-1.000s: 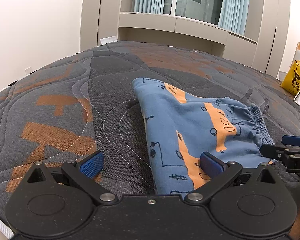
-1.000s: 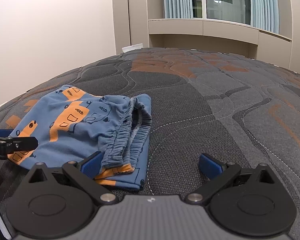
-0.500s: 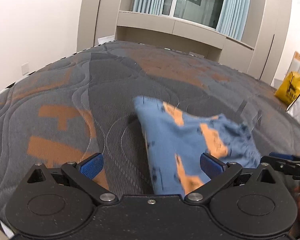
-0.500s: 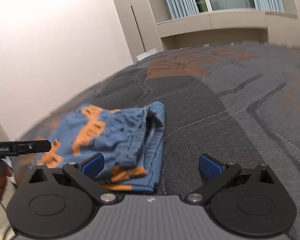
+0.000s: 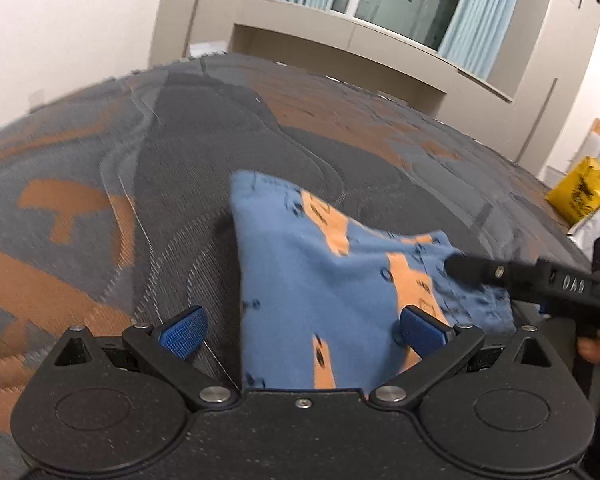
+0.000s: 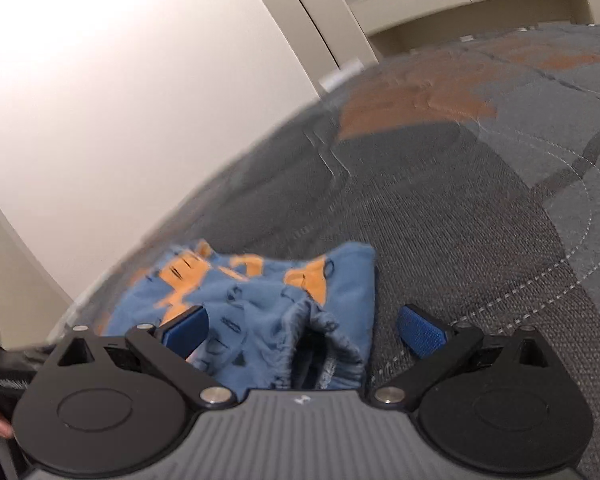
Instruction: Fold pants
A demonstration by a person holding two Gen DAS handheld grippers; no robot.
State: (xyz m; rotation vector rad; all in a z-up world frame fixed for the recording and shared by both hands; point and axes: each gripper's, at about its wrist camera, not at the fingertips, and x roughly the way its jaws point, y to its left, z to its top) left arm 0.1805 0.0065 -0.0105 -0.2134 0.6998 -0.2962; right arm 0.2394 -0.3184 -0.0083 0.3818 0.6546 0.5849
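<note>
Pants (image 5: 324, 280), blue with orange print, lie folded on the mattress (image 5: 180, 152). Left gripper (image 5: 302, 330) and right gripper (image 6: 302, 330) are both released, jaws spread; yellow bag (image 5: 580, 196) at 2 o'clock.

You see blue pants (image 5: 324, 280) printed with orange blocks and small dark outline drawings at centre frame. Under them the mattress (image 5: 100, 200) is dark grey, quilted in wavy lines, with orange patches. At right sits a yellow bag (image 5: 582, 194) with black print.
</note>
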